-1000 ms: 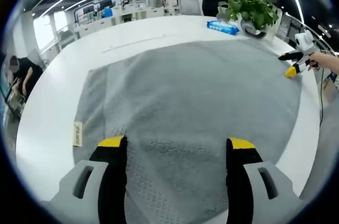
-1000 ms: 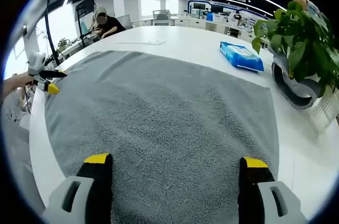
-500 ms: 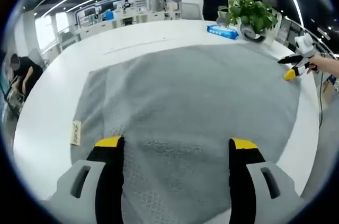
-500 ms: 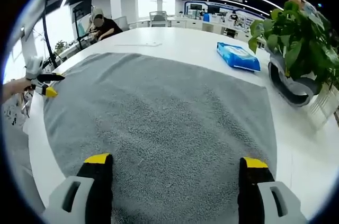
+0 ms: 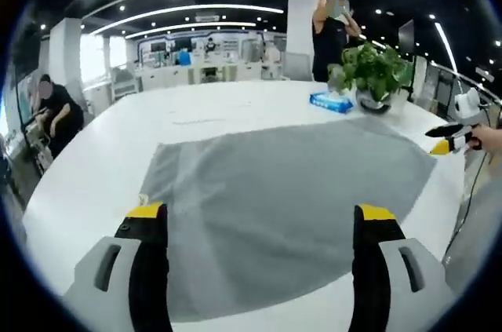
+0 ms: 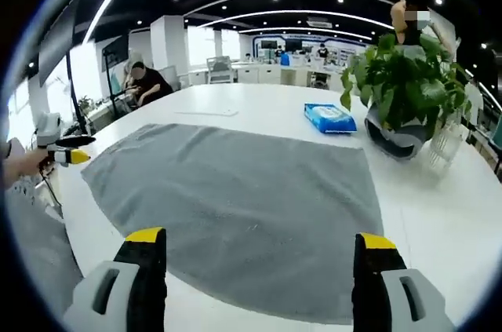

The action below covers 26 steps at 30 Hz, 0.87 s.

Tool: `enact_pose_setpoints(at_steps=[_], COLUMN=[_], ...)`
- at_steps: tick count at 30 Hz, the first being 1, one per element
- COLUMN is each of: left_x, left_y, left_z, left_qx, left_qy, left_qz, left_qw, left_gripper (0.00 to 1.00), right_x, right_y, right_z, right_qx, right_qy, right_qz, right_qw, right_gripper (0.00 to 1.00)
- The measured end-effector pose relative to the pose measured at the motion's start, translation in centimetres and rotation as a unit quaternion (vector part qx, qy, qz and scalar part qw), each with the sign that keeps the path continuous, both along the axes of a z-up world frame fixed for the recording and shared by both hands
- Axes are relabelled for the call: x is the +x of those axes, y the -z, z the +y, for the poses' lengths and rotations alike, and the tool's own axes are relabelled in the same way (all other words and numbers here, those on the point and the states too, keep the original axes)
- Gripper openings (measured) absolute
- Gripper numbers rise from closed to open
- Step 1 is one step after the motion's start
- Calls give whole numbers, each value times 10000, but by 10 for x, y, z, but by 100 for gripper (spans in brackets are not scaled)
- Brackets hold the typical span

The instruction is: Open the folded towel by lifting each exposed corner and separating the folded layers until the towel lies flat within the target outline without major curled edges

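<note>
Looking over the scene, largest thing first:

Worktop point(image 5: 94, 167): white and broad, it carries everything; bare surface shows all round the towel in both the left gripper view and the right gripper view.

Towel point(image 5: 290, 191): grey, spread open in one flat sheet on the worktop, with no folded layer that I can make out. A small label sits at its near left edge in the left gripper view. I can see no target outline, so I cannot tell whether it lies inside one.

Plant point(image 6: 400, 89): a leafy pot plant at the far right of the worktop, apart from the towel.

Blue packet point(image 6: 329, 118): just beyond the towel's far edge, beside the plant.

Left tongs point(image 5: 260, 213): jaws wide apart, holding nothing, hanging over the towel's near edge without touching it.

Right tongs point(image 6: 260, 238): likewise spread and empty, above the near edge on the other side; in the left gripper view they show small at the far right, off the towel.

Risk: I judge the job near done, so the danger is undoing it. Lowering either tongs carelessly could snag the pile and drag an edge into a curl or shift the sheet.
</note>
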State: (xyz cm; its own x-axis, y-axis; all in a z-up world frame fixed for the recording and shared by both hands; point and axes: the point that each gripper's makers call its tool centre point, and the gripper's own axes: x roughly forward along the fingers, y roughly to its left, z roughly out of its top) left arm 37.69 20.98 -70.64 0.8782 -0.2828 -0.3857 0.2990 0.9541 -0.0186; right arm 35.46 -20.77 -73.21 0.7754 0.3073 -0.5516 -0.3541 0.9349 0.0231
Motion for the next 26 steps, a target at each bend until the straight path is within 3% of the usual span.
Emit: enact_pose_setpoints(at_steps=[3, 7, 10, 13, 17, 19, 22, 26], left_x=[-19, -40, -59, -72, -81, -83, -83, -83], left_y=[-13, -22, -29, -30, -35, -39, -37, -35], left_z=[-2, -5, -7, -10, -14, -16, -22, -23], left_qx=[-103, -115, -87, -197, -403, -400, -144, -188], left_qy=[-88, -233, -355, -365, -494, -561, -465, -391], left_qz=[-176, -428, -673, -801, -982, -1167, -1215, -1183], left_qw=[9998, 9987, 9971, 9959, 9931, 9908, 9914, 9920], left_gripper=[98, 94, 94, 93, 93, 92, 91, 89], right_x=[-19, -41, -51, -59, -67, -69, -69, -69], right_y=[-21, -33, -52, -65, -74, -73, -65, -63], right_z=[3, 9, 13, 17, 30, 36, 36, 36], right_qx=[-201, -266, -134, -95, -93, -157, -398, -254], right_qy=[-19, -28, 54, 124, -91, -206, -342, -362], right_qz=[-401, -621, -1187, -1573, -1913, -1955, -1874, -1833], right_qw=[9990, 9977, 9928, 9874, 9814, 9804, 9809, 9821], right_gripper=[100, 100, 100, 100, 100, 100, 100, 100])
